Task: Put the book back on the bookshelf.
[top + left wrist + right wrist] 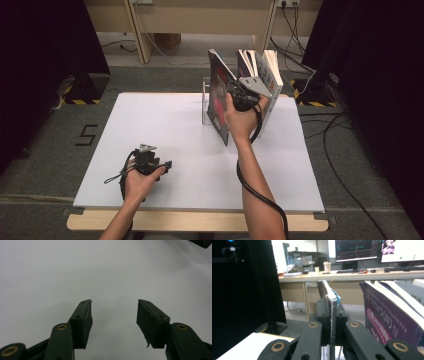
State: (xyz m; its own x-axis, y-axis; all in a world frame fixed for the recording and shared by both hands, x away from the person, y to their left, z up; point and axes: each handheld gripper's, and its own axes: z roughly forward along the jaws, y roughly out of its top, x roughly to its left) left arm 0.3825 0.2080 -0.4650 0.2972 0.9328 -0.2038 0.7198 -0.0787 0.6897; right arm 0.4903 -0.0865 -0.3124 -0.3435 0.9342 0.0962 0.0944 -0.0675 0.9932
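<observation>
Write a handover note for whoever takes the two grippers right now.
Right gripper: jaws shut on the thin dark book, pinching its edge; the book stands tilted by the clear bookend.
Left gripper: jaws open, holding nothing, low over the white table near its front left.
Other books lean to the right of the held one.
Done: the book is gripped.
Left, probably: set it upright with the others, then release.

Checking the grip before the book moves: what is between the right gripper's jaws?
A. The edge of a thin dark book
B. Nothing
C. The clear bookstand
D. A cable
A: in the right gripper view the right gripper has its jaws pressed on the edge of the thin dark book.
</observation>
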